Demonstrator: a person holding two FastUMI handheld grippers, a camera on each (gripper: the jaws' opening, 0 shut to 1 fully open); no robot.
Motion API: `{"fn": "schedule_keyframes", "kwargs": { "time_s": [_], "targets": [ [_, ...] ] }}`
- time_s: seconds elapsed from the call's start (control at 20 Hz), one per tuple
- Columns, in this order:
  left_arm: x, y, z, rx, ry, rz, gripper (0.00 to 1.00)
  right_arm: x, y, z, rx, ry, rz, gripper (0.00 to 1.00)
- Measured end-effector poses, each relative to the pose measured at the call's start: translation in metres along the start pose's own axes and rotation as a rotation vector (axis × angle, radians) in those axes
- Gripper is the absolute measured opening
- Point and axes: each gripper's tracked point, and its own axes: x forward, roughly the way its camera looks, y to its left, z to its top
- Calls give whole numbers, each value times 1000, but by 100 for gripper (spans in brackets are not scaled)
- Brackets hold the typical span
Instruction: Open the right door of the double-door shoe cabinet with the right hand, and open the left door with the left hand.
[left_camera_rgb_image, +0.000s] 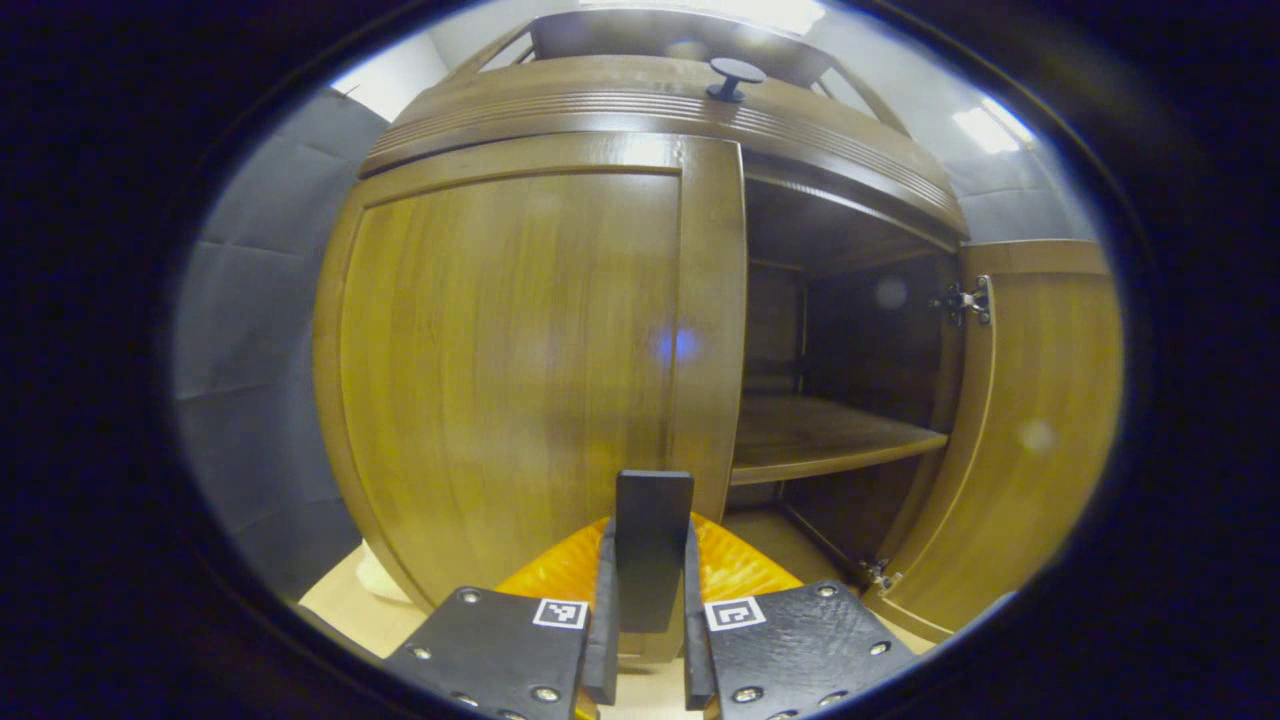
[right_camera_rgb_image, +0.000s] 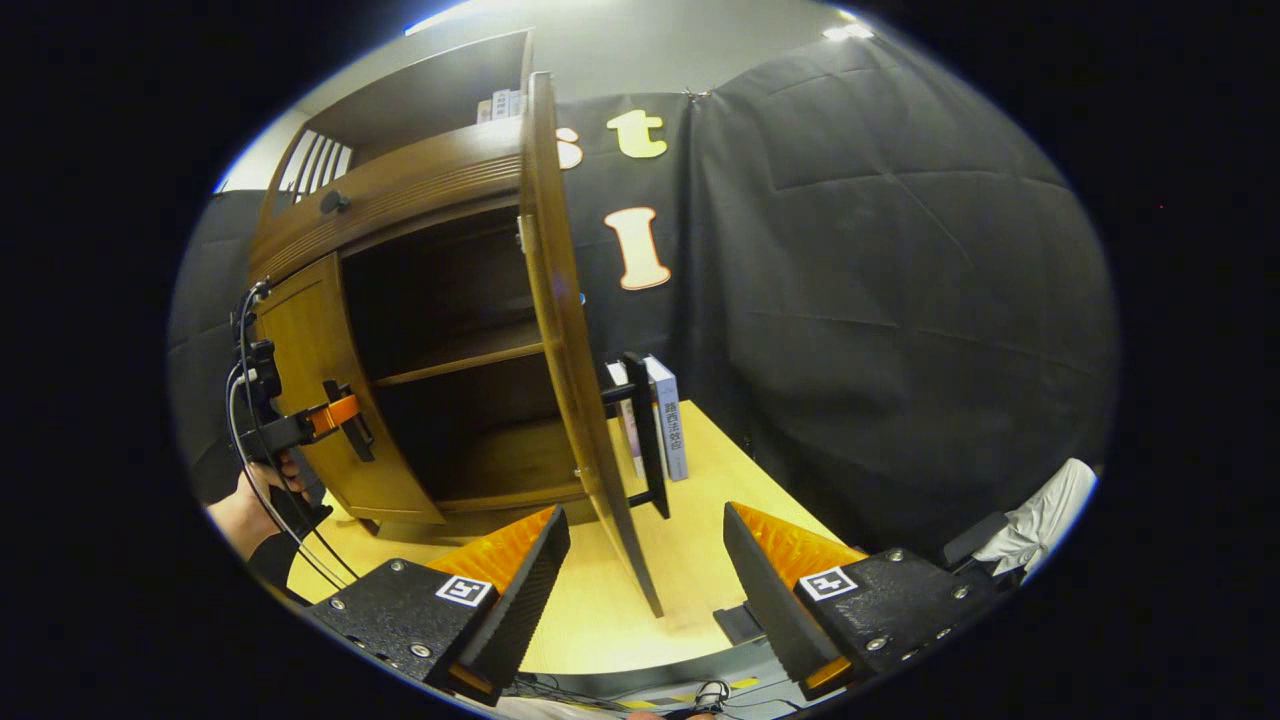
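Observation:
The wooden shoe cabinet's left door (left_camera_rgb_image: 500, 370) is closed. My left gripper (left_camera_rgb_image: 650, 545) is shut on that door's dark upright handle (left_camera_rgb_image: 653, 500), one finger pressing each side. The right door (left_camera_rgb_image: 1040, 420) stands swung wide open, baring a dark inside with a shelf (left_camera_rgb_image: 820, 440). In the right gripper view the right door (right_camera_rgb_image: 565, 330) shows edge-on, its dark handle (right_camera_rgb_image: 648, 430) on the far face. My right gripper (right_camera_rgb_image: 645, 585) is open, a little back from the door's lower edge, holding nothing. The left gripper (right_camera_rgb_image: 335, 415) sits at the left door (right_camera_rgb_image: 320, 400), held by a hand (right_camera_rgb_image: 250, 510).
A drawer front with a dark round knob (left_camera_rgb_image: 735, 75) runs above the doors. Books (right_camera_rgb_image: 668, 415) stand on the light tabletop (right_camera_rgb_image: 700, 540) behind the open right door. Black cloth (right_camera_rgb_image: 880, 320) walls the booth to the right. Cables (right_camera_rgb_image: 245, 380) hang from the left gripper.

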Motion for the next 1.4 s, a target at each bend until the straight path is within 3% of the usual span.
{"fn": "schedule_keyframes", "kwargs": {
  "time_s": [0.2,0.3,0.35,0.5,0.6,0.9,0.95,1.0,1.1,1.3,1.4],
  "targets": [
    [3,-4,6,7,-5,-31,30,-4,23,-5,-24,18,41,92],
    [-2,0,5,4,-6,-47,23,-7,36,-9,-23,22,57,92],
    [-2,-2,5,0,-8,-58,30,-7,43,-11,-23,21,64,92],
    [-3,-5,8,-10,-19,-86,30,-16,65,-20,-30,16,84,92],
    [-3,-5,9,-14,-26,-94,15,-17,82,-26,-38,27,111,92],
    [-5,-2,9,-29,-29,-75,29,-10,127,-16,-95,18,199,92],
    [-5,-2,10,-30,-33,-73,29,-9,135,-17,-99,16,216,92],
    [-4,-2,10,-34,-37,-72,16,-7,141,-18,-100,16,230,92],
    [-5,-2,12,-49,-38,-72,30,-7,155,-21,-103,27,261,92],
    [-4,-1,13,-34,-49,-66,29,5,178,-23,-141,40,307,95],
    [-7,0,18,-25,-53,-57,24,5,191,-27,-131,50,336,92]
  ]
}}
